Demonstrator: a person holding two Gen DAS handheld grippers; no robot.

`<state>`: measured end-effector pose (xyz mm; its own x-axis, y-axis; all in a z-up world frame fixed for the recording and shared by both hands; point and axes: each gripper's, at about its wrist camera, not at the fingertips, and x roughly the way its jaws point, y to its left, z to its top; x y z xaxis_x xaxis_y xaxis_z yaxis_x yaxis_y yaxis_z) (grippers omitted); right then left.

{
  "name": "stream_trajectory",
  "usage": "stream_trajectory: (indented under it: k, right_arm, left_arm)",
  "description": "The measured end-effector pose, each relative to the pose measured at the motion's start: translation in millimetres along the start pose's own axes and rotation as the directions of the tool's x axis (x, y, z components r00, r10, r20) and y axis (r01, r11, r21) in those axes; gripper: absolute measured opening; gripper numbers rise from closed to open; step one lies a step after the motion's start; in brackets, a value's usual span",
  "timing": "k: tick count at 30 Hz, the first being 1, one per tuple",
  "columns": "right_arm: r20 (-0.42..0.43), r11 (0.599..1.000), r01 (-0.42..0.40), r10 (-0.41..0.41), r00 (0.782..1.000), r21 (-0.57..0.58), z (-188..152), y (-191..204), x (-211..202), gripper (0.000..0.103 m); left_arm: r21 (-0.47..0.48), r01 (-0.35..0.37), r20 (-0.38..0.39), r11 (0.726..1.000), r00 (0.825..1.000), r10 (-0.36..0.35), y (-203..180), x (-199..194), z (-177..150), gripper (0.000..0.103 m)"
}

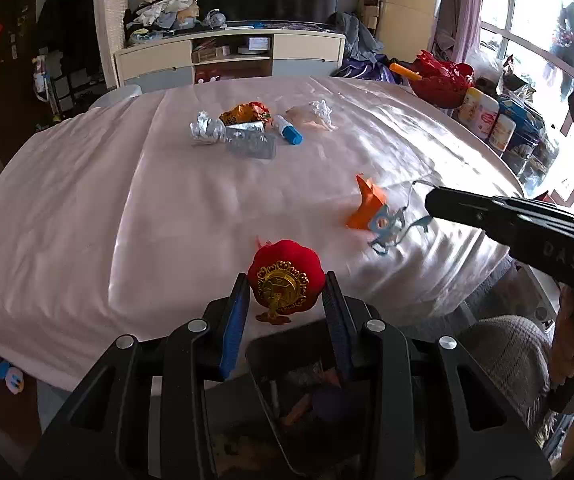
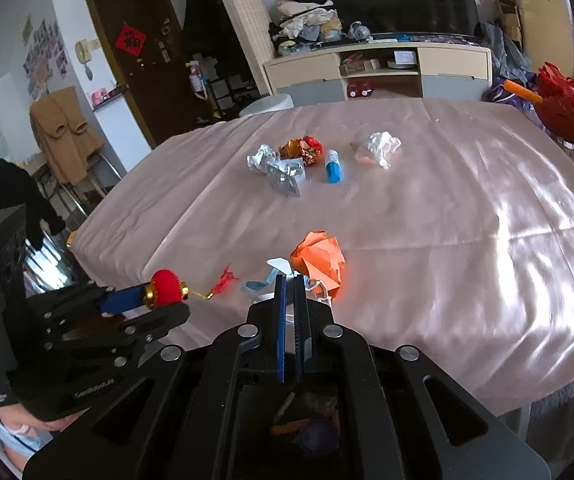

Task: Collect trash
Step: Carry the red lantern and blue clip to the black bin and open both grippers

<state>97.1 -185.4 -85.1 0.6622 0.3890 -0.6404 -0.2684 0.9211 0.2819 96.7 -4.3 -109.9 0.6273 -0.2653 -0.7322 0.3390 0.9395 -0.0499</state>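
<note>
My left gripper (image 1: 285,300) is shut on a red lantern ornament (image 1: 285,280) with a gold medallion, held at the table's near edge; it also shows in the right wrist view (image 2: 165,285). My right gripper (image 2: 290,280) is shut, its tips at a light blue face mask (image 2: 261,282) beside crumpled orange paper (image 2: 321,258). The mask (image 1: 387,230) and orange paper (image 1: 369,204) also show in the left wrist view, under the right gripper (image 1: 431,200). Farther back lie crumpled foil (image 1: 207,128), a clear plastic bottle (image 1: 251,144), a snack wrapper (image 1: 245,114), a blue glue stick (image 1: 289,132) and white tissue (image 1: 321,114).
The round table (image 1: 87,220) has a shiny pink cloth. A dark bin holding trash (image 1: 307,392) stands below the near edge. Jars (image 1: 487,116) and a red basket (image 1: 441,76) stand to the right. A TV cabinet (image 1: 231,54) is behind.
</note>
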Motion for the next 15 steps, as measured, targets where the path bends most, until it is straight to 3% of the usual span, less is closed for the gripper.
stream_trajectory:
  k: [7, 15]
  right_arm:
    - [0.002, 0.999, 0.034, -0.035, 0.999, 0.008, 3.1, -7.9, 2.0, 0.005]
    - [0.07, 0.998, 0.066, -0.065, 0.995, -0.02, 41.0, -9.7, -5.2, 0.005]
  left_arm:
    - [-0.002, -0.001, -0.007, 1.0, 1.0, 0.001, -5.5, -10.0, -12.1, 0.035]
    - [0.001, -0.003, 0.0, 1.0, 1.0, 0.003, -4.0, -12.0, -3.8, 0.035]
